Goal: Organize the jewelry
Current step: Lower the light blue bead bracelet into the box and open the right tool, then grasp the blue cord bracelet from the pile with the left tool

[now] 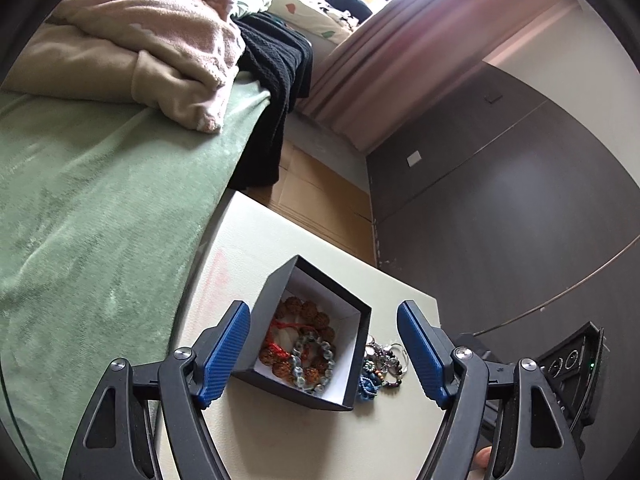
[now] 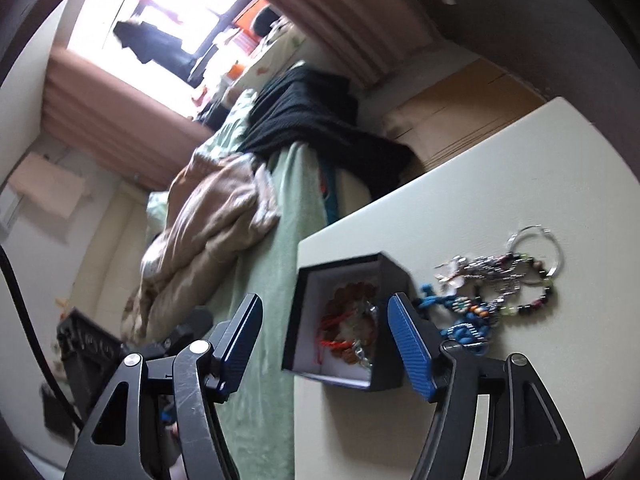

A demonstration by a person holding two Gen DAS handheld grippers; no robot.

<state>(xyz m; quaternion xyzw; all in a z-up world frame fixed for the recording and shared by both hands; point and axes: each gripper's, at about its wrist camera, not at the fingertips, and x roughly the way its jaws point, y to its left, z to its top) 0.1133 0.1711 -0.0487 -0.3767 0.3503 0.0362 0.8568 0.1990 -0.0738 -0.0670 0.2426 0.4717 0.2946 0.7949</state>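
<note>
A black box with a white inside [image 1: 362, 308] [image 2: 394, 276] stands on the pale table [image 1: 256, 236] [image 2: 500, 168]. In it lie a brown bead bracelet with a red cord [image 1: 304, 312] [image 2: 344, 300] and a grey-green bead bracelet [image 1: 314, 364]. Beside the box lies a heap of loose jewelry [image 1: 380, 364] [image 2: 496, 284]: dark bead strands, silver chains, a blue beaded piece [image 2: 460, 330]. My left gripper [image 1: 324, 312] hangs open above the box, nothing between its blue pads. My right gripper [image 2: 324, 304] is open too, above the box's near side, empty.
A bed with a green blanket [image 1: 100, 208] [image 2: 276, 208] runs right along the table's edge, with a beige cover [image 1: 140, 52] and a black knit garment [image 1: 280, 72] on it. Cardboard [image 1: 316, 196] lies on the floor beyond the table. A dark cabinet wall [image 1: 500, 184] stands behind.
</note>
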